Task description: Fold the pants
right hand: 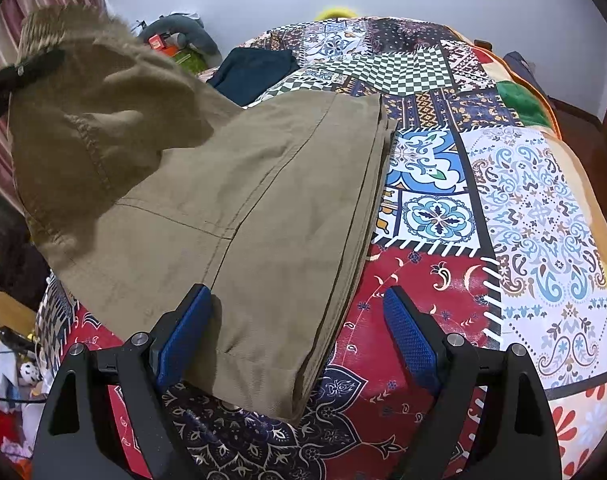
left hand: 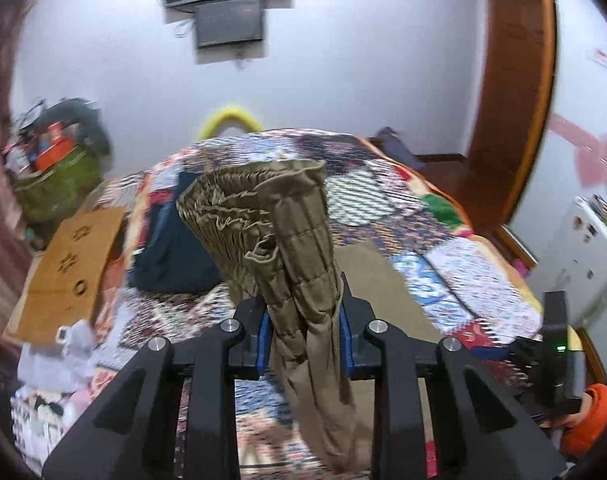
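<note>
The khaki pants (right hand: 239, 208) lie on the patchwork bedspread (right hand: 535, 216), legs stacked flat. My left gripper (left hand: 303, 328) is shut on the pants' elastic waistband (left hand: 287, 216) and holds it lifted above the bed; the fabric hangs down between the blue pads (left hand: 263, 336). In the right wrist view the raised waistband end (right hand: 55, 40) shows at upper left, with the left gripper (right hand: 27, 68) clamped on it. My right gripper (right hand: 299, 320) is open just above the pants' near end; its left pad (right hand: 187, 328) lies over the fabric and its right pad (right hand: 411, 336) over the bedspread.
A dark navy garment (right hand: 255, 72) lies at the far side of the bed. A cardboard sheet (left hand: 67, 272) and a green bag of clutter (left hand: 51, 176) are left of the bed. A wooden door frame (left hand: 515, 92) stands at right.
</note>
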`<control>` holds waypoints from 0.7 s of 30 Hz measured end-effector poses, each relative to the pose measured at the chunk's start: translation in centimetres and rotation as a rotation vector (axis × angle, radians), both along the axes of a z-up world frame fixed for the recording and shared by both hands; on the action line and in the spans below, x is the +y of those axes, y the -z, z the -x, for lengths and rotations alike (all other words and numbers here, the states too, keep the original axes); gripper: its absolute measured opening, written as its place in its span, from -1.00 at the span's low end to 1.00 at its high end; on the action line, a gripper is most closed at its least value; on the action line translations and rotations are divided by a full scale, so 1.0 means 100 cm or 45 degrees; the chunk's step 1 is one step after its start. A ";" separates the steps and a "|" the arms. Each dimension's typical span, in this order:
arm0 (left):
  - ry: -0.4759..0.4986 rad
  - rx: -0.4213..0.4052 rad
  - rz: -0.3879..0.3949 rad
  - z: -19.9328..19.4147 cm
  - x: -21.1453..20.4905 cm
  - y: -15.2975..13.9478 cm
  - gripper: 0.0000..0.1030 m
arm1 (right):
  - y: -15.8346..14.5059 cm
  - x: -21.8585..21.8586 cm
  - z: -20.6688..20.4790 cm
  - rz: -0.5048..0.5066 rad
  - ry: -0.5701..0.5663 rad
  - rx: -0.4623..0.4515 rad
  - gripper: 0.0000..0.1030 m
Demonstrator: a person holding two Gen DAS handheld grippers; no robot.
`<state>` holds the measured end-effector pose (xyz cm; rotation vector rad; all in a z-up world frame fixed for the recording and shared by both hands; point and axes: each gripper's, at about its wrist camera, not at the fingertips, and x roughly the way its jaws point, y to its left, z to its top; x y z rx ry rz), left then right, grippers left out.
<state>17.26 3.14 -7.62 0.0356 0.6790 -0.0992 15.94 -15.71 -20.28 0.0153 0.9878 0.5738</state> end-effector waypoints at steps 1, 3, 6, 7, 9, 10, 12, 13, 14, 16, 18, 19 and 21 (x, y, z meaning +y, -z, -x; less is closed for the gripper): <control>0.021 0.010 0.006 -0.001 -0.005 0.001 -0.47 | 0.000 -0.001 0.000 -0.004 0.000 0.001 0.66; 0.075 0.047 0.031 -0.006 -0.017 0.005 -0.47 | 0.000 0.000 0.001 -0.009 0.003 0.001 0.66; 0.156 0.135 0.110 -0.015 -0.029 0.015 -0.47 | 0.000 0.000 0.001 -0.015 0.004 0.003 0.66; 0.193 0.172 0.145 -0.018 -0.032 0.020 -0.47 | 0.000 0.000 0.001 -0.016 0.003 0.002 0.66; 0.244 0.239 0.192 -0.023 -0.038 0.029 -0.47 | 0.000 0.000 0.001 -0.015 0.003 0.000 0.66; 0.262 0.272 0.206 -0.025 -0.040 0.035 -0.47 | -0.001 0.000 0.002 -0.015 0.004 -0.002 0.66; 0.283 0.326 0.227 -0.030 -0.045 0.043 -0.47 | 0.000 0.000 0.002 -0.014 0.006 -0.003 0.66; 0.298 0.361 0.242 -0.031 -0.048 0.049 -0.47 | -0.001 0.000 0.002 -0.015 0.006 -0.002 0.66; 0.311 0.388 0.256 -0.032 -0.049 0.053 -0.45 | -0.001 0.000 0.002 -0.016 0.007 -0.001 0.66; 0.329 0.437 0.270 -0.030 -0.056 0.062 -0.36 | -0.001 -0.001 0.002 -0.020 0.009 0.001 0.66; 0.348 0.484 0.269 -0.029 -0.058 0.068 -0.13 | 0.000 -0.001 0.002 -0.023 0.010 0.004 0.66; 0.345 0.506 0.258 -0.029 -0.061 0.073 -0.06 | 0.000 -0.001 0.002 -0.025 0.011 0.004 0.66; 0.349 0.524 0.234 -0.026 -0.066 0.078 0.09 | 0.000 -0.001 0.002 -0.026 0.012 0.005 0.66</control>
